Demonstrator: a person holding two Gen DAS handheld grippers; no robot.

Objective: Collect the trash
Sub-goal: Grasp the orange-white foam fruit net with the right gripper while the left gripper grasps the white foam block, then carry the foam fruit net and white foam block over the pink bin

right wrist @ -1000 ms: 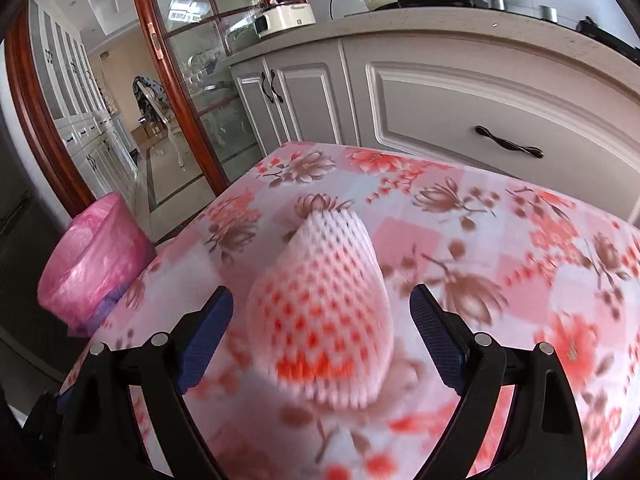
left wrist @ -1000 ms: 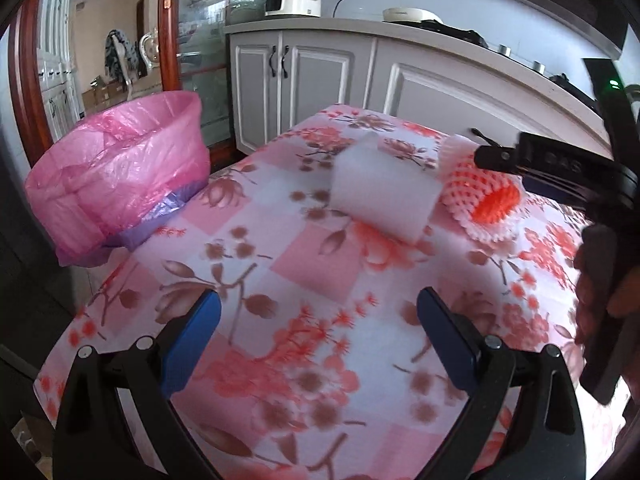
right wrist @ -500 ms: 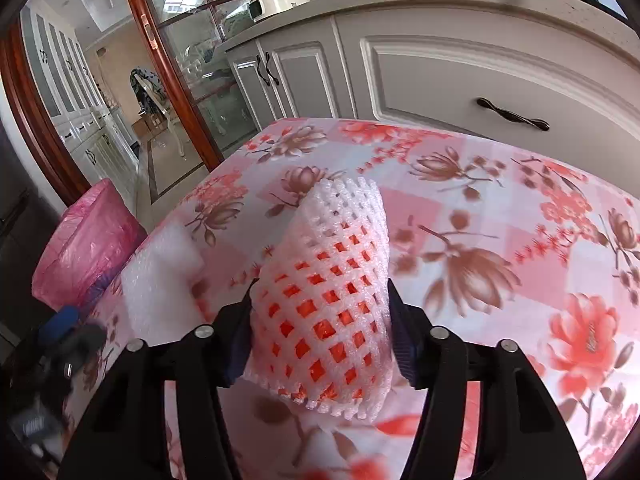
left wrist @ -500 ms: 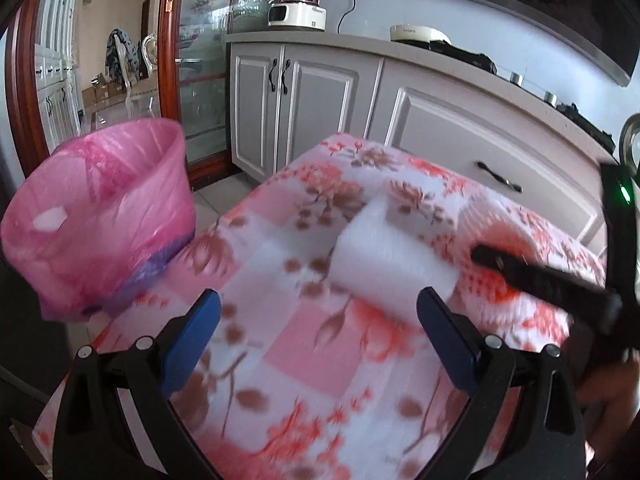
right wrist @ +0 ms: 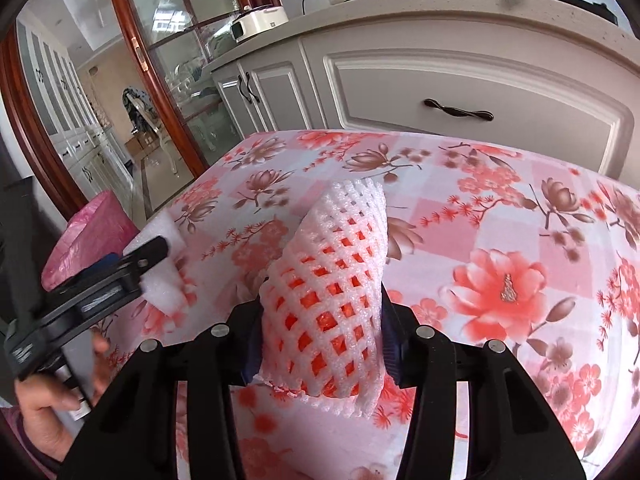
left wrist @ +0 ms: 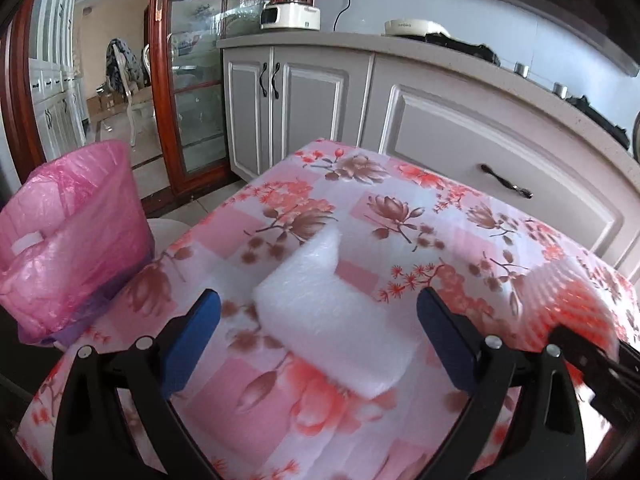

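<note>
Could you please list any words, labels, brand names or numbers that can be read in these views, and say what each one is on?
None can be read.
Flat white appliance on the counter: a small dark mark, too blurred.
White box appliance: nothing legible.
Left claw's body: pale marks, too blurred.

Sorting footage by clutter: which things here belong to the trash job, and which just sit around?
Job: foam net sleeve in the right gripper; white foam block; pink-lined bin; left gripper, open.
Around: white appliance; cabinets; floral tablecloth.
</note>
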